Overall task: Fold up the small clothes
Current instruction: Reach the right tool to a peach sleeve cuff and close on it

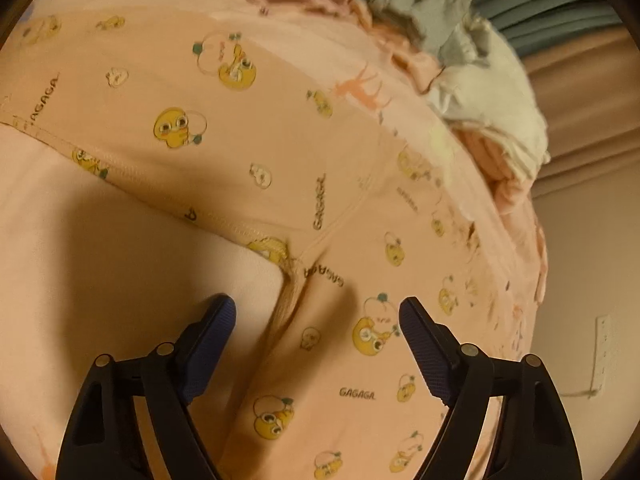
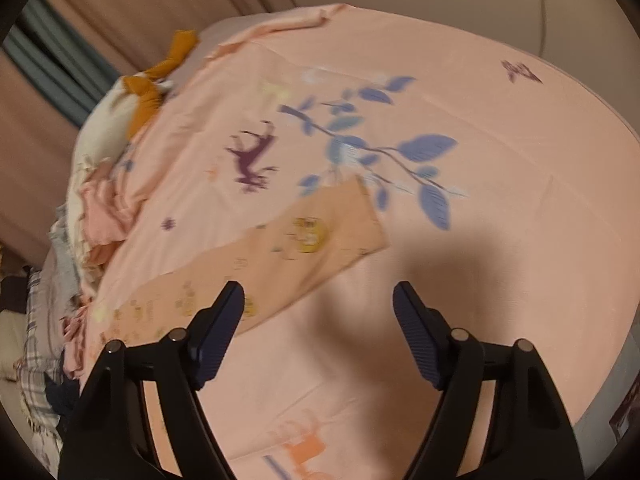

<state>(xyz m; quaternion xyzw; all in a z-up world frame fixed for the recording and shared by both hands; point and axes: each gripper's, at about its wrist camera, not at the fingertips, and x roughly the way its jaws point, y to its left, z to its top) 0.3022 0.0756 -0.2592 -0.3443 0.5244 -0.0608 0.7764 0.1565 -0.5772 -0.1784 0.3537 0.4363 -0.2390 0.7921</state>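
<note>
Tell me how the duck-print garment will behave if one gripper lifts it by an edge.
The duck-print garment is thin knit lying flat with a crease near its seam, so it will likely drape limply and sag. It looks light. The bedsheet beneath is also soft cloth, so the fingers may snag it.

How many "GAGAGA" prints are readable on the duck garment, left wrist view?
4 on the duck-print garment: far left edge, centre, by the crotch seam, lower right. Blurred text to the right may be more.
</note>
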